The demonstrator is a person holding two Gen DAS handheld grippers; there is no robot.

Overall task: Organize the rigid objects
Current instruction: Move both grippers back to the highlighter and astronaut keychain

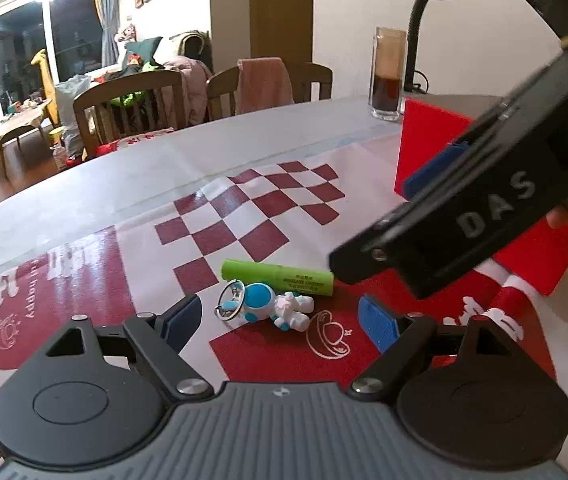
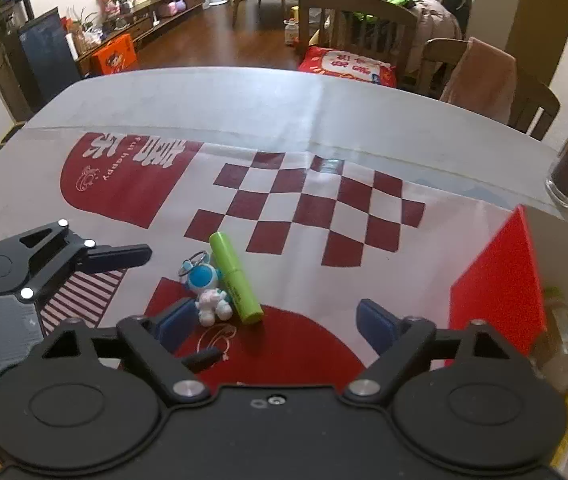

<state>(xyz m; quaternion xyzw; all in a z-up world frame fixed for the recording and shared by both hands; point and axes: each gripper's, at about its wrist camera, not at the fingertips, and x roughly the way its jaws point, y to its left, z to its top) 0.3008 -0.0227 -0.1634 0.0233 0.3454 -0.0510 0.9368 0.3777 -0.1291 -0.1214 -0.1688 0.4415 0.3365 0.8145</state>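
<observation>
A white and blue astronaut keychain [image 1: 274,306] lies on the red and white tablecloth, touching a green highlighter [image 1: 278,279]. My left gripper [image 1: 280,322] is open and empty, its fingers either side of the keychain just above the cloth. Both objects show in the right wrist view too: the keychain [image 2: 208,290] and the highlighter [image 2: 236,278]. My right gripper [image 2: 274,322] is open and empty, hovering over them. Its body [image 1: 463,216] crosses the right of the left wrist view. The left gripper's finger [image 2: 116,256] shows at the left of the right wrist view.
A red open box [image 1: 435,148] stands at the right, also in the right wrist view [image 2: 499,280]. A glass jar with dark liquid [image 1: 387,76] and a black desk lamp [image 1: 423,20] stand behind it. Wooden chairs [image 2: 363,28] line the table's far edge.
</observation>
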